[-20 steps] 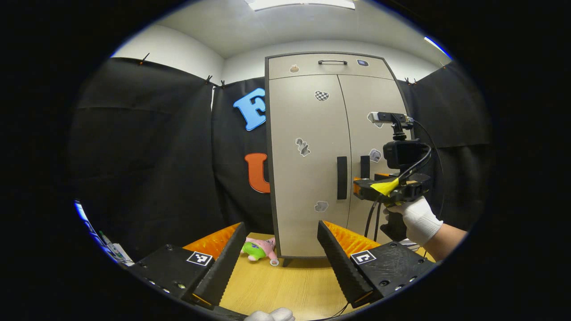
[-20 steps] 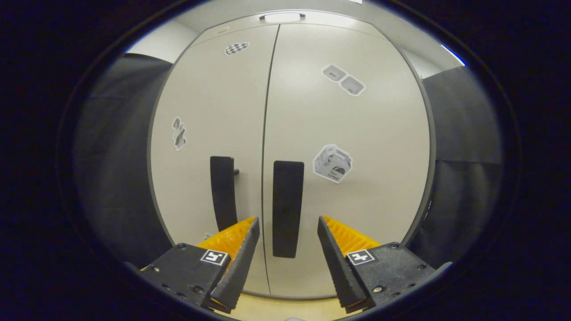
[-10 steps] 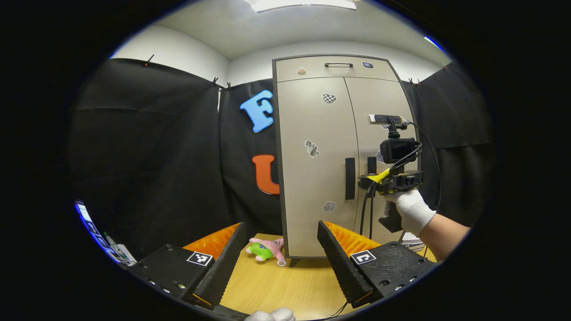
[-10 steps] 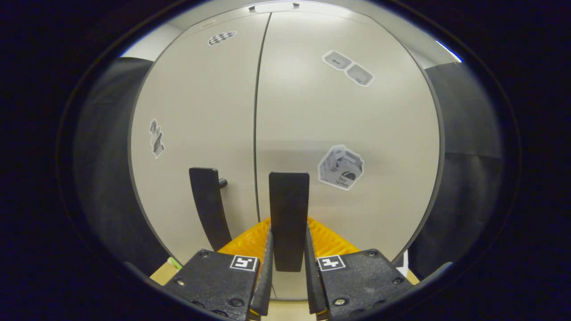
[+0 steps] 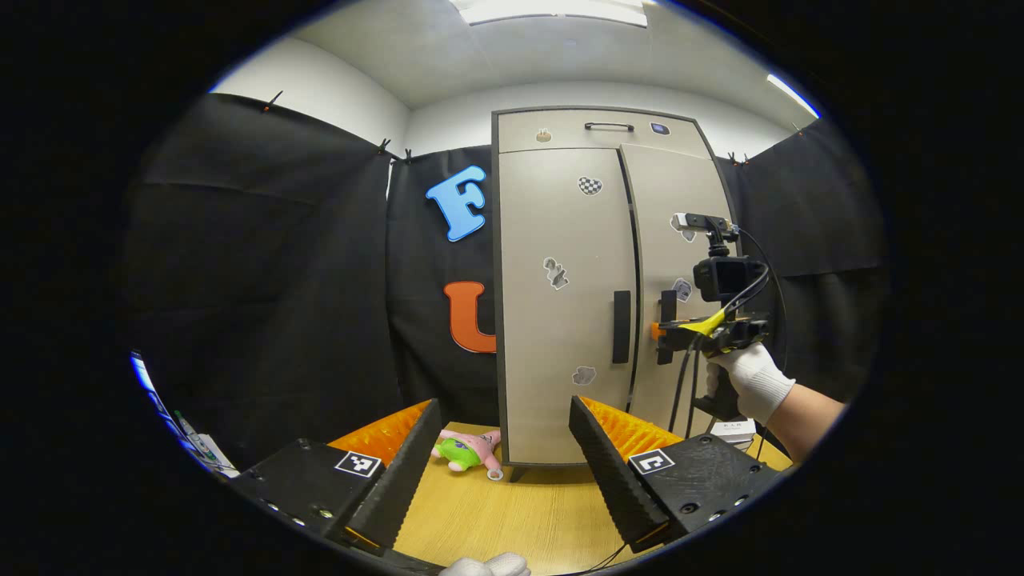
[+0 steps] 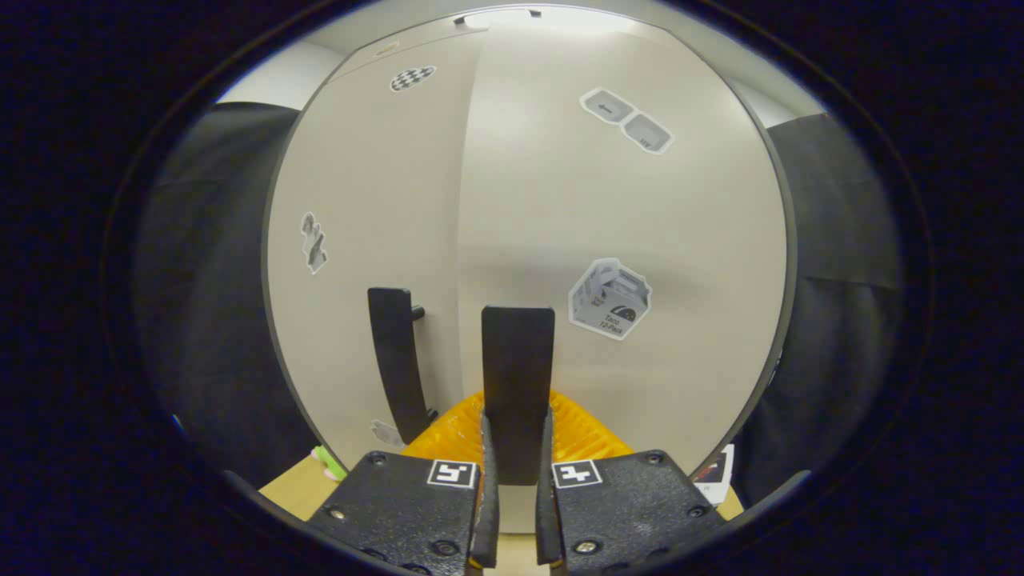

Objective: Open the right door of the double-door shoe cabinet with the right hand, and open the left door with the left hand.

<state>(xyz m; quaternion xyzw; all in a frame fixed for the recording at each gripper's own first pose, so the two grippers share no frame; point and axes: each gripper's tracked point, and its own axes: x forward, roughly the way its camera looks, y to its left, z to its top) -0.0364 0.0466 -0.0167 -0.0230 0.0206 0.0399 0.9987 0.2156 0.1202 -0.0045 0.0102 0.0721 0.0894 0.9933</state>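
Note:
A tall beige shoe cabinet [image 5: 560, 240] stands on a wooden table [image 5: 512, 512]. Its right door [image 5: 672, 192] is swung out a little, with a dark gap beside the left door [image 5: 552, 336]. In the right gripper view my right gripper [image 6: 516, 448] is shut on the right door's black vertical handle [image 6: 518, 376]. The left gripper view shows that right gripper [image 5: 668, 330] at the handle, held by a white-gloved hand [image 5: 748, 380]. The left door's black handle [image 5: 621, 326] is free. My left gripper [image 5: 504, 464] stands open, well back from the cabinet, with nothing between its fingers.
A pink and green plush toy [image 5: 468, 448] lies on the table at the cabinet's left foot. Black cloth walls close in both sides. A small white card [image 5: 732, 428] lies near the cabinet's right foot. Cables hang from the right gripper.
My right gripper closed on the right door's handle and has pulled the door slightly out from the cabinet. My left gripper stayed open and shifted only slightly.

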